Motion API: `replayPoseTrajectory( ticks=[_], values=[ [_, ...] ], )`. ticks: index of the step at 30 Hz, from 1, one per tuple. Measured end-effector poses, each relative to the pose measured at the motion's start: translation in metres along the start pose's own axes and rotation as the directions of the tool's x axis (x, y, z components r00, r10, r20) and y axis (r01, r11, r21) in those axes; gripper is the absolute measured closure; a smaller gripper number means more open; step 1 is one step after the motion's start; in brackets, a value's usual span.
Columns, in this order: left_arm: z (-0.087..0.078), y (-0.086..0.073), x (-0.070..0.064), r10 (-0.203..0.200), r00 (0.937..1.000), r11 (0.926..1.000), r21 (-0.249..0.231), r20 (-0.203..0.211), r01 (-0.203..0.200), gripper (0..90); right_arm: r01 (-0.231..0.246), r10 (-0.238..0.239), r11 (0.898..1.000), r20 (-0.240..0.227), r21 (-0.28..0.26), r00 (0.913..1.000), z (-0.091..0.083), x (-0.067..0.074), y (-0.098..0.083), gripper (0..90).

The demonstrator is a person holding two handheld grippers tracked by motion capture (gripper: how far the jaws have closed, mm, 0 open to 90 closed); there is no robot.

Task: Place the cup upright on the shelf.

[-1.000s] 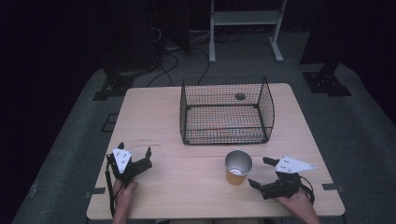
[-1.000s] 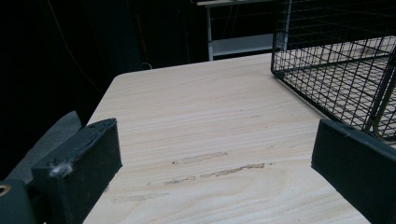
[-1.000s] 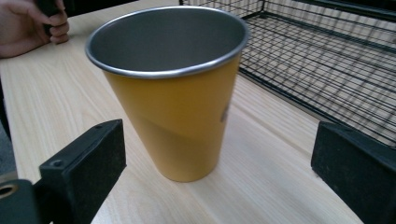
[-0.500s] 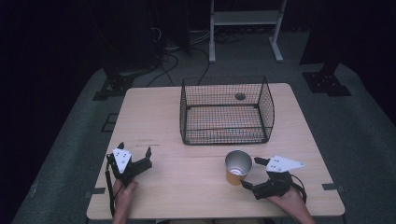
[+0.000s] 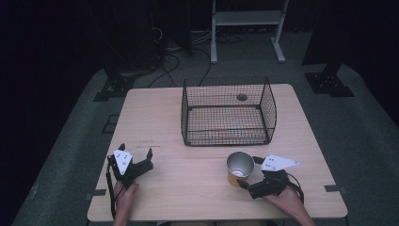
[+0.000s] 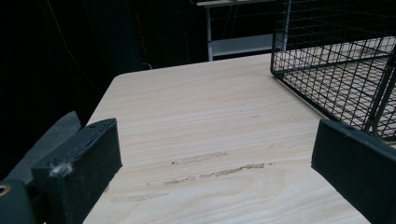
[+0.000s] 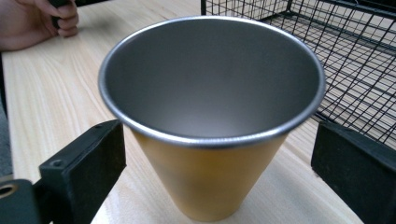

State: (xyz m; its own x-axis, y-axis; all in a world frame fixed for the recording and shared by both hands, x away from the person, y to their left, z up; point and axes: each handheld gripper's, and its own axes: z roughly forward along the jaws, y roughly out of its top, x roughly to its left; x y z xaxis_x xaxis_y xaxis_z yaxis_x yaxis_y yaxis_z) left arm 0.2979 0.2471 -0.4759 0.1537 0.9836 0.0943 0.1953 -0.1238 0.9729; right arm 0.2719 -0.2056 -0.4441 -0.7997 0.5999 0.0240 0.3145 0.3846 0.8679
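A metal cup (image 5: 240,168) with an orange outside and a silver inside stands upright on the wooden table (image 5: 155,122), in front of the wire basket. My right gripper (image 5: 248,175) is open, with one jaw on each side of the cup. In the right gripper view the cup (image 7: 210,140) sits between the two black pads (image 7: 84,172), with a gap on both sides. My left gripper (image 5: 136,151) rests open at the table's front left with nothing in it. The left gripper (image 6: 215,177) points along bare tabletop.
A black wire basket (image 5: 228,113) stands at the middle back of the table, and its corner (image 6: 336,60) is close ahead of the left gripper. A round hole (image 5: 242,97) lies in the tabletop behind the basket. A white stand (image 5: 244,19) is on the floor beyond.
My right gripper has slid left toward the cup, and its jaws now stand on either side of it. The left gripper and the cup have not moved.
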Motion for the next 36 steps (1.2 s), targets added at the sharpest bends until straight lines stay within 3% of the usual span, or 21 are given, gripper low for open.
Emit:
replayPoseTrajectory(
  ticks=[11,23,30,36],
  values=[
    [0.0,0.0,0.0,0.0,1.0,1.0,0.0,0.001,0.0,0.8,0.011,-0.011,1.0,0.002,0.012,0.9999,0.013,0.0,0.005,2.6],
    [0.0,0.0,0.0,-0.001,1.0,1.0,0.0,0.001,0.001,0.8,0.007,-0.007,1.0,-0.022,-0.012,0.9997,0.02,-0.001,0.011,2.7],
    [0.0,0.0,0.001,-0.003,1.0,1.0,0.0,0.002,0.003,0.8,0.0,-0.002,1.0,-0.049,-0.029,0.9988,0.022,-0.001,0.012,12.3],
    [0.0,0.0,0.0,-0.002,1.0,1.0,-0.001,0.002,0.002,0.8,0.002,-0.003,1.0,-0.043,-0.024,0.9991,0.021,-0.002,0.013,12.6]
  ],
)
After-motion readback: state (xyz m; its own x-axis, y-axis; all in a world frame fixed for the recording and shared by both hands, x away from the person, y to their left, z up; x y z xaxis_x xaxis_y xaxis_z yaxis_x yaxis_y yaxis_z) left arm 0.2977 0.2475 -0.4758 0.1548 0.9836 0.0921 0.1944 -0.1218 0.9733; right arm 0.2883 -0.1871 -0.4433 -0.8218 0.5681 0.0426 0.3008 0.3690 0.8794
